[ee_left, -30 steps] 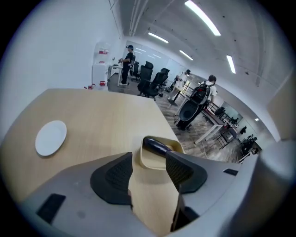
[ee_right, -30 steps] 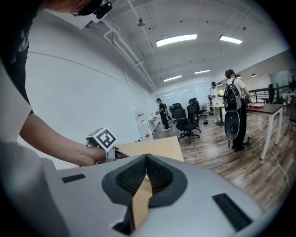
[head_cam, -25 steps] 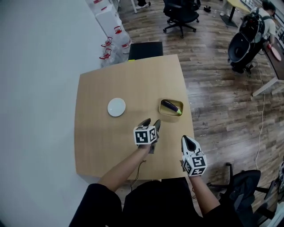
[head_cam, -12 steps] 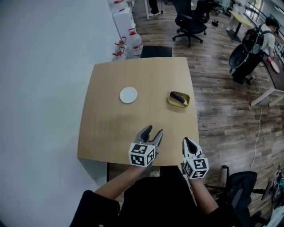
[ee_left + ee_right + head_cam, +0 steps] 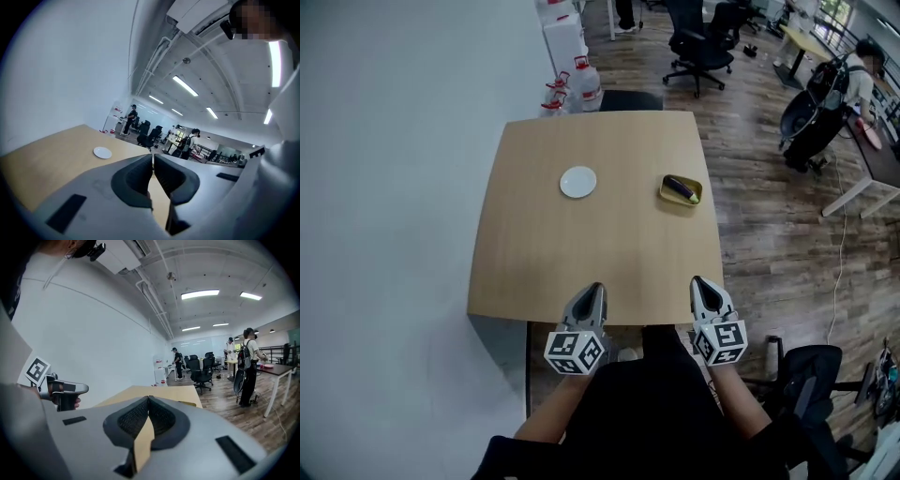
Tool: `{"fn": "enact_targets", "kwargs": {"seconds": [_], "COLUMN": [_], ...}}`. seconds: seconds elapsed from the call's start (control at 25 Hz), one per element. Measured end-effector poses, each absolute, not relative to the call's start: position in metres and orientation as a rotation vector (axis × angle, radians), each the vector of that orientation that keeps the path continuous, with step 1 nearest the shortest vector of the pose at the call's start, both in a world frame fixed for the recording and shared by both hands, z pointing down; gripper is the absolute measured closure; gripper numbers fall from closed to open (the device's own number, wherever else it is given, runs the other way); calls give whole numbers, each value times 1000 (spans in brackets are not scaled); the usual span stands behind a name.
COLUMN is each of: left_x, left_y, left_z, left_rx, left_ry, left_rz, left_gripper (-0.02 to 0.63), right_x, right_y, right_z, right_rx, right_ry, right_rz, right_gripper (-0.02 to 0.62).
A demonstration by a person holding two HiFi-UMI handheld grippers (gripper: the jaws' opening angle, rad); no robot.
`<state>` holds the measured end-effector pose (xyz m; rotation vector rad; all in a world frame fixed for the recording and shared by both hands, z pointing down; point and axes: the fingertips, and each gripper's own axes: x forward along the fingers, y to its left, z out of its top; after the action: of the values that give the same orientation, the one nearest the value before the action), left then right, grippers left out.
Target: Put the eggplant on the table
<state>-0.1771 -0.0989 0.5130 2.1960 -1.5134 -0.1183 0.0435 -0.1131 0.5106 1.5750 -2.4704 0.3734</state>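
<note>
The eggplant [image 5: 679, 188] is seen lying in a small yellow dish [image 5: 666, 198] near the right edge of the wooden table [image 5: 600, 248], in the half of the top farther from the person. It is dark purple with a green stem end turned toward the table's right edge. A round white plate [image 5: 578, 182] is set to the left of the dish, well apart from it, at about the same depth on the table.

Both grippers are held at the near edge of the table, well apart from the dish and the eggplant. The left gripper [image 5: 593, 289] is held over the near edge, left of centre, with its marker cube below the table line in the head view. In the left gripper view its jaws are shown clenched, tip against tip, with nothing caught between them; only the table top and the white plate are seen beyond them. The right gripper [image 5: 700, 281] is held close to the near right corner. In the right gripper view its jaws are likewise pressed together and nothing is gripped; the far part of the table is seen past the tips, and the left gripper is seen off to the left of the picture.

The eggplant is thus placed ahead of both pairs of jaws and to the right, closer to the right gripper's side than to the left's, and is touched by neither.

Beyond the far end of the table, water bottles [image 5: 584, 82] are stood by the white wall and an office chair [image 5: 703, 42] is placed on the wooden floor.
</note>
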Motion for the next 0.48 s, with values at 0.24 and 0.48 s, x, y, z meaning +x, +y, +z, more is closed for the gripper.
{"fn": "enact_targets", "kwargs": {"seconds": [0.24,0.48], "left_x": [-194,-210], "left_y": [-74,-80], "left_z": [515,503], "left_rx": [2237,2295], "left_ry": [-1556,-1605], "left_rz": [-81,-87], "left_gripper": [587,586], "right_x": [41,44], "right_y": [-97,-92], "right_z": [499,495], "right_rx": [1575,1637], "right_ry": [-2514,-2494], "right_rz": [262,231], "right_gripper": [535,535]}}
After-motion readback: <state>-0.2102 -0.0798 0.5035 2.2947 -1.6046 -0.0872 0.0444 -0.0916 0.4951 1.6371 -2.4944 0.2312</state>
